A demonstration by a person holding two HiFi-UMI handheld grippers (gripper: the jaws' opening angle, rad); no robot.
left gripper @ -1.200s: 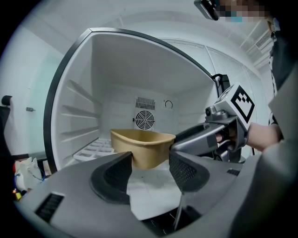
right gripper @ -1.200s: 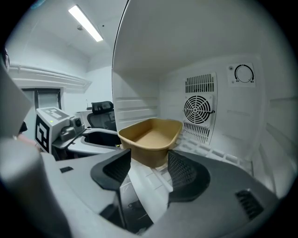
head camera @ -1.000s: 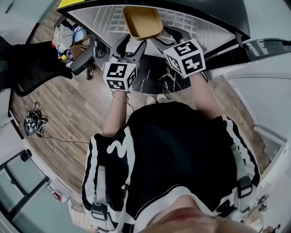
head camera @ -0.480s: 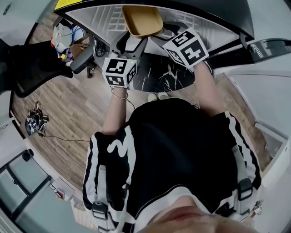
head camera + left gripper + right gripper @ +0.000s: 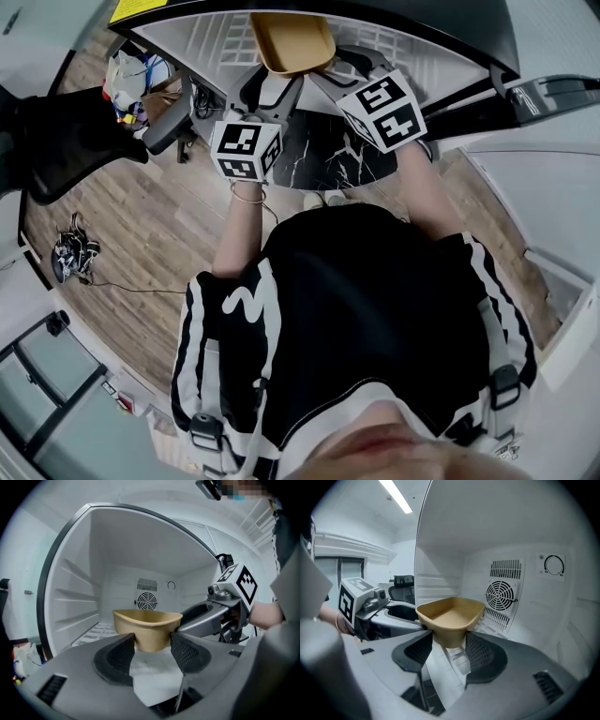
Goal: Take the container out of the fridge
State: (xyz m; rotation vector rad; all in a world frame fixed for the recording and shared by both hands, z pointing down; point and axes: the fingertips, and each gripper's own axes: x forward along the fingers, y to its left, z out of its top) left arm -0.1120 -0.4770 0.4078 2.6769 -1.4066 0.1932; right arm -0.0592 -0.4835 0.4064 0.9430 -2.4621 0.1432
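Observation:
A tan open container [image 5: 291, 39] sits at the mouth of the white fridge [image 5: 202, 42], over its ribbed shelf. My left gripper [image 5: 273, 81] reaches it from the left and my right gripper [image 5: 327, 75] from the right. In the left gripper view the container [image 5: 147, 620] fills the gap of the left gripper [image 5: 152, 641], both pads against its walls. In the right gripper view the container [image 5: 450, 613] is pinched the same way by the right gripper [image 5: 446, 645] and hangs above the shelf. It looks empty.
The fridge's back wall has a round fan grille [image 5: 500, 595] and side rails [image 5: 75, 597]. Below the fridge are a black marbled slab [image 5: 328, 155] and wood floor. A black office chair [image 5: 70, 131], a bag of items [image 5: 136, 75] and cables [image 5: 70, 251] lie left.
Both grippers and the container have shifted only slightly toward the fridge and back. The hold on the container looks the same.

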